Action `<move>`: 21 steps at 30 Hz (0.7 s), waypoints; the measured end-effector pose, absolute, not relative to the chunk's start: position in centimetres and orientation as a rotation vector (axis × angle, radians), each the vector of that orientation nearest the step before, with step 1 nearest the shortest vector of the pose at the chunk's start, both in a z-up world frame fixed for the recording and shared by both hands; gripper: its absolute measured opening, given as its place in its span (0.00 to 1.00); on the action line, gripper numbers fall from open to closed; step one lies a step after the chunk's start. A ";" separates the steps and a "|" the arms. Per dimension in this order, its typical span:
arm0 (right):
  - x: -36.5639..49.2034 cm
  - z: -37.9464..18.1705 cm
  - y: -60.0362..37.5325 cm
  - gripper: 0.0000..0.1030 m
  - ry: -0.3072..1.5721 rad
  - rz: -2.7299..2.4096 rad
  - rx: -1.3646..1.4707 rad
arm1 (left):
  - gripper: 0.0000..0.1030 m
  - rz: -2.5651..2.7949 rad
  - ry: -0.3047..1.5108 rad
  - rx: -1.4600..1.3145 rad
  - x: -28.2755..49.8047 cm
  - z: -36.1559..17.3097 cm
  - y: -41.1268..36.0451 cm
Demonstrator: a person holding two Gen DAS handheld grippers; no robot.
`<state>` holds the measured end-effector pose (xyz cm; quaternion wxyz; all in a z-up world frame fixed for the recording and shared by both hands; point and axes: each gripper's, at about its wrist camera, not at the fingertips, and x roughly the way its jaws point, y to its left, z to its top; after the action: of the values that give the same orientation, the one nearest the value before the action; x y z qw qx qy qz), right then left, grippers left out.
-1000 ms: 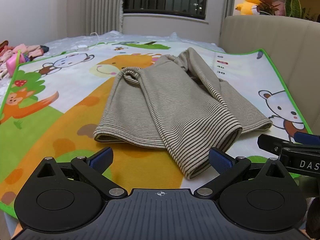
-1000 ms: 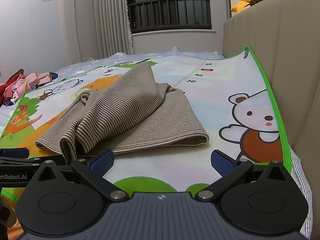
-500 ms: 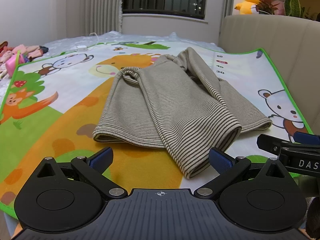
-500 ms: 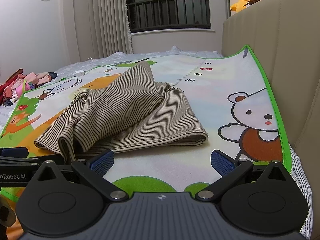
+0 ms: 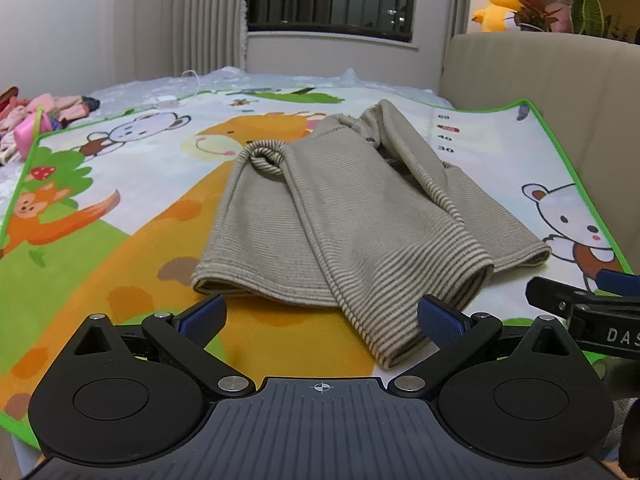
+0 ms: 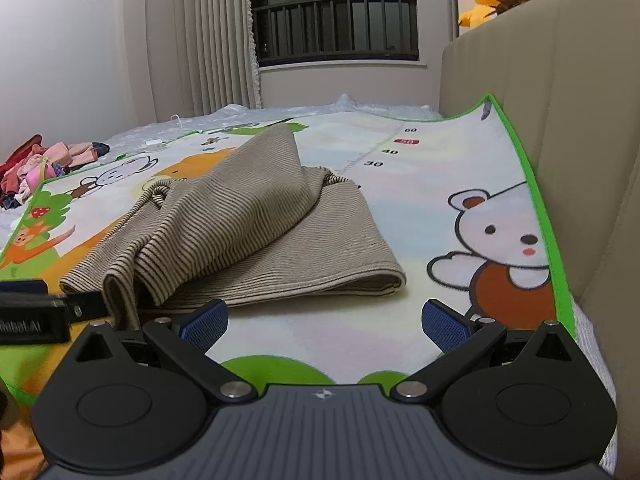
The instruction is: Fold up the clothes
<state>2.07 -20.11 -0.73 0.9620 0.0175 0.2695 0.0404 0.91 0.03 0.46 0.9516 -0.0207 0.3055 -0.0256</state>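
Note:
A beige striped garment [image 5: 340, 216] lies loosely folded on a cartoon play mat [image 5: 120, 208], one sleeve draped over it toward me. My left gripper [image 5: 320, 316] is open and empty, just short of the garment's near hem and sleeve cuff. The right gripper's side shows at the right edge of the left wrist view [image 5: 588, 304]. In the right wrist view the garment [image 6: 256, 232] lies ahead and left. My right gripper [image 6: 324, 322] is open and empty over the mat [image 6: 440, 208], short of the garment's near right corner.
A beige padded headboard [image 5: 560, 80] rises along the right side. A pile of pink and red clothes [image 6: 44, 168] lies at the far left. A yellow plush toy [image 5: 496, 6] and plants sit on the headboard ledge. A white cable [image 5: 172, 98] lies at the mat's far edge.
Both grippers have edged slightly closer to the garment. The garment has not moved and both grippers stay open.

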 end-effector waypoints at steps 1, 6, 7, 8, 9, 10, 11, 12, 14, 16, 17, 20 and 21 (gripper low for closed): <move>2.2 -0.7 -20.2 1.00 0.543 0.079 0.032 | 1.00 -0.053 0.615 -0.046 1.1 0.6 0.2; 3.4 -0.1 -20.9 1.00 0.532 0.066 0.046 | 1.00 -0.065 0.589 -0.089 2.5 1.2 1.3; 3.7 -0.1 -21.1 1.00 0.530 0.063 0.048 | 1.00 -0.060 0.585 -0.094 2.9 1.3 1.5; 4.0 0.1 -21.3 1.00 0.528 0.059 0.051 | 1.00 -0.053 0.580 -0.097 3.3 1.5 1.7; 4.3 0.2 -21.4 1.00 0.526 0.056 0.054 | 1.00 -0.045 0.572 -0.101 3.7 1.6 1.9; 4.7 0.3 -21.6 1.00 0.523 0.053 0.058 | 1.00 -0.039 0.563 -0.105 4.2 1.8 2.2; 5.0 0.4 -21.8 1.00 0.521 0.049 0.062 | 1.00 -0.034 0.553 -0.109 4.6 2.1 2.5; 5.4 0.6 -22.0 1.00 0.517 0.046 0.070 | 1.00 -0.028 0.543 -0.112 5.0 2.3 2.7; 6.4 0.9 -22.3 1.00 0.509 0.044 0.086 | 1.00 -0.018 0.528 -0.121 6.1 2.6 3.4; 7.6 1.3 -22.6 1.00 0.505 0.044 0.090 | 1.00 -0.015 0.524 -0.127 7.3 2.7 3.9; 8.3 1.4 -22.7 1.00 0.507 0.046 0.090 | 1.00 -0.020 0.529 -0.124 8.0 2.7 4.2; 11.0 1.5 -23.1 1.00 0.531 0.056 0.118 | 1.00 -0.045 0.573 -0.119 10.3 2.3 4.9; 12.0 1.4 -23.2 1.00 0.542 0.062 0.134 | 1.00 -0.055 0.596 -0.124 11.1 2.1 5.2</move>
<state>12.03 -23.25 1.41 0.9609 0.0663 0.2672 0.0306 11.09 5.16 2.05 0.9537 -0.0609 0.2933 -0.0270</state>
